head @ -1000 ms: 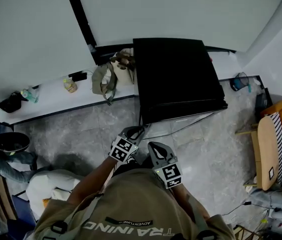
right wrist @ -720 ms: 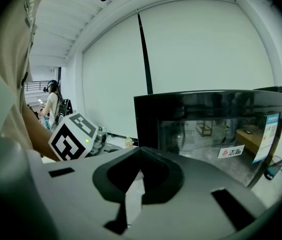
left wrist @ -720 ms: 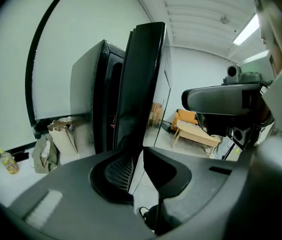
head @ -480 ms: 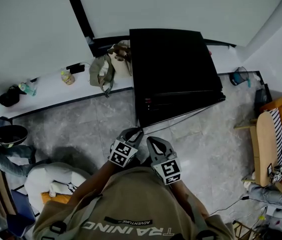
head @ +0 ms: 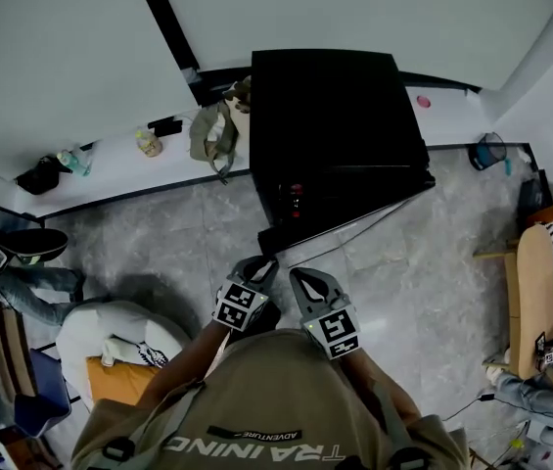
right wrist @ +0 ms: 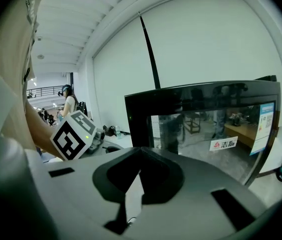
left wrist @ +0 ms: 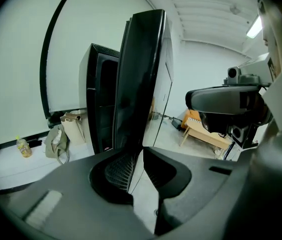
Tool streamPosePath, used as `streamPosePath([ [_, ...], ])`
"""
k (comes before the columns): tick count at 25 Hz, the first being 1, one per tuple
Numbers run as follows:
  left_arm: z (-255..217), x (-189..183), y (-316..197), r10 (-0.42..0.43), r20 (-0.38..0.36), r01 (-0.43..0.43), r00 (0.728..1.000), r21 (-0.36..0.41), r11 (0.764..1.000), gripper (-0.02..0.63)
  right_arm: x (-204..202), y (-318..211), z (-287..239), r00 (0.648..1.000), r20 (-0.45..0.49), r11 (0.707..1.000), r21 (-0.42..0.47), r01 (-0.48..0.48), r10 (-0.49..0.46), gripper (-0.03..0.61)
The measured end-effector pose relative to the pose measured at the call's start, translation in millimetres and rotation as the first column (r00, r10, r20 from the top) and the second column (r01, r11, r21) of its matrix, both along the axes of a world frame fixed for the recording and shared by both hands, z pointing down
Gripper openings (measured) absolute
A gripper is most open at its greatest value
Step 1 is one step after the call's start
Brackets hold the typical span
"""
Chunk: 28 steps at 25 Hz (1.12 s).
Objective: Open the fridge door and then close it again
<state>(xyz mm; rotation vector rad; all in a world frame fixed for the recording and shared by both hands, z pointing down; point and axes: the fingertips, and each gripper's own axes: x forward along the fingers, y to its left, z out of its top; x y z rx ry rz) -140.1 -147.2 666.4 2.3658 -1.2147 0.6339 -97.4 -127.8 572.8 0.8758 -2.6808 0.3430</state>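
A tall black fridge (head: 335,106) stands against the white wall. Its glass door (head: 354,202) hangs ajar, and the gap at the left shows red items inside. My left gripper (head: 261,262) is at the door's free corner. In the left gripper view the door's edge (left wrist: 140,79) runs down between the jaws of that gripper (left wrist: 141,154), which is shut on it. My right gripper (head: 301,280) hangs beside the left one, just short of the door, shut and empty. The right gripper view shows the door's glass front (right wrist: 205,124) beyond the right gripper (right wrist: 138,156).
A low white ledge (head: 110,176) left of the fridge carries a khaki bag (head: 212,130) and bottles (head: 145,142). A cable (head: 379,221) lies on the grey floor under the door. A wooden bench (head: 540,282) stands at the right. A person's legs (head: 31,284) and a white cushion (head: 110,336) are at the left.
The fridge door has swung out from the body and the gap at its left edge has widened. My left gripper has stayed on the door's corner. The right gripper has barely moved.
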Motion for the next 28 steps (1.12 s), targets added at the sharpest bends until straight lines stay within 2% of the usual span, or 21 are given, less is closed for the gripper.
streamPosePath([
  [4,1,11,19,-0.043,0.033,0.044,0.999,-0.029,0.999,0.054,24,15,0,0.999,0.009,0.999,-0.007,0.037,-0.037,-0.005],
  [15,6,50,68,-0.164,0.050,0.167,0.985,-0.053,0.985,0.054,68,57,12,0.983,0.035,0.984,-0.006,0.178,-0.178,-0.005],
  [28,8,73,94,-0.225,0.079,0.233,0.971,-0.102,0.967,0.054,99,88,36,0.979,0.061,0.978,-0.072,0.197,-0.193,-0.005],
])
